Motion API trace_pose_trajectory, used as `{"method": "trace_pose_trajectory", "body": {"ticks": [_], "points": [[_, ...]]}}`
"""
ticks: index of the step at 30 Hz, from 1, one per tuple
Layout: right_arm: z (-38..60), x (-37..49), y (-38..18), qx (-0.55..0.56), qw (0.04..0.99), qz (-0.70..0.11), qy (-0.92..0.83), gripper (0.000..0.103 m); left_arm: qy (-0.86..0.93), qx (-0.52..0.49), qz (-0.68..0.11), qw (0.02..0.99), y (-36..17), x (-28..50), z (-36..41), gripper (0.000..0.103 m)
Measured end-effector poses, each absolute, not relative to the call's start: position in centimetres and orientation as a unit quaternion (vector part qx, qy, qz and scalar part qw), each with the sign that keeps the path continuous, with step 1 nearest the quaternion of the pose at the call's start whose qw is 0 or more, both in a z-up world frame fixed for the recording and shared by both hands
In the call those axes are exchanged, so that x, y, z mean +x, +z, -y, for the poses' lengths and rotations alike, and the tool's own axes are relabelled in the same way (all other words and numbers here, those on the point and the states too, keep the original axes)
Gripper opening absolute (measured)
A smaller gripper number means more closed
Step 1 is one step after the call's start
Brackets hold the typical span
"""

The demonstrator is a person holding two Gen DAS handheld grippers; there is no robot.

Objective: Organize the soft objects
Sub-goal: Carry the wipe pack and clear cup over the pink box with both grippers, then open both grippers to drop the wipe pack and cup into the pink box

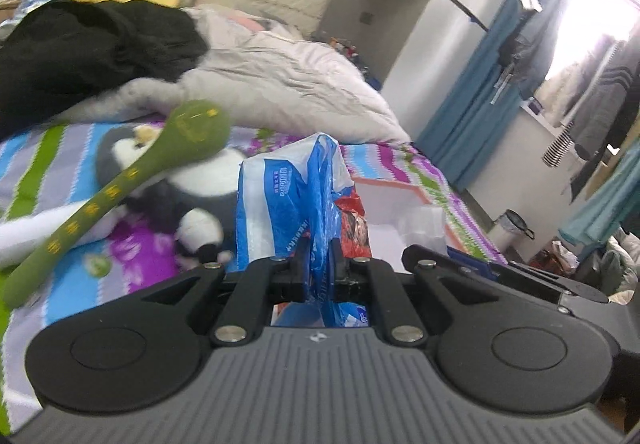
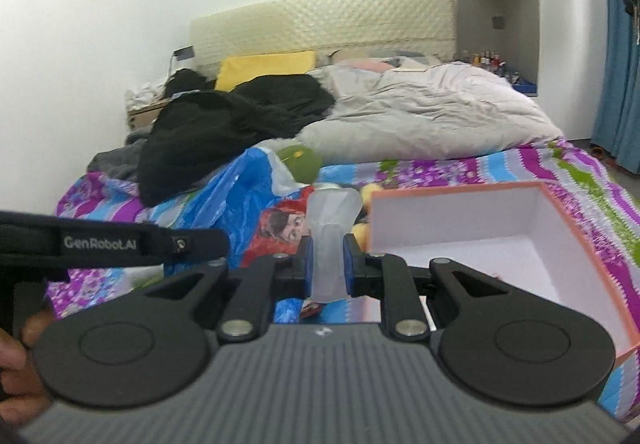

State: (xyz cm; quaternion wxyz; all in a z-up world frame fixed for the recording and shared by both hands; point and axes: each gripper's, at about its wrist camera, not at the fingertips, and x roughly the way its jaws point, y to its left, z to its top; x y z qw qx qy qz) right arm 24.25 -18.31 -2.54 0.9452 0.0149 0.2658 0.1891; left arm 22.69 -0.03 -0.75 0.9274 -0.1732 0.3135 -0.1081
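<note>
Pinched between the left gripper's (image 1: pixel 319 270) nearly closed jaws is a fold of the blue bag (image 1: pixel 296 199), held at its upper edge so the thin plastic stands up; my guess is that this keeps it lifted or open for loading. Close in the right view, the right gripper (image 2: pixel 328 268) clamps a small frosted, translucent soft piece (image 2: pixel 330 228), its blue pads pressing the narrow lower part while the wider top flares above them. What that piece is I cannot tell.

Both grippers hover over the near end of the bed (image 2: pixel 500 167), with its striped purple and blue sheet. An open box (image 2: pixel 532 244) with orange walls lies just right of the right gripper, white inside and bare in the part that shows. It looks like a likely place for the soft things, and the frosted piece sits just left of its near corner.

Only the left view shows the panda (image 1: pixel 188 199) lying on the sheet left of the bag, with a green plush stick (image 1: pixel 120 195) slanting across it. From the right, just the stick's round green head peeks over the bag, and the panda is hidden. Only the right view shows the box's full depth, and the printed face low on the bag
</note>
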Motion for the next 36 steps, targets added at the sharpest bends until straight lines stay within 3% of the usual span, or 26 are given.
{"method": "trace_pose_trajectory", "body": {"ticks": [11,24,32,34,35,36], "points": [[24.0,30.2,-2.8,0.016,0.938,-0.313,0.146,0.019,-0.17,-0.154,-0.379,0.897,0.1,33.4,7.8,0.01],[30.5,35.4,-11.4,0.029,0.884,-0.461,0.071,0.022,-0.2,-0.094,-0.514,0.829,-9.4,42.8,15.6,0.011],[31.3,35.4,-15.5,0.037,0.862,-0.503,0.047,0.028,-0.174,-0.066,-0.564,0.805,-13.2,44.2,16.0,0.011],[31.3,35.3,-15.7,0.038,0.862,-0.503,0.039,0.036,-0.175,-0.059,-0.571,0.8,-13.5,44.3,16.0,0.025],[31.3,35.1,-15.6,0.042,0.864,-0.5,0.041,0.042,-0.175,-0.058,-0.569,0.801,-13.5,44.1,15.9,0.04],[31.3,34.9,-15.5,0.046,0.865,-0.497,0.042,0.052,-0.174,-0.058,-0.561,0.807,-13.4,43.9,15.9,0.049]]}}
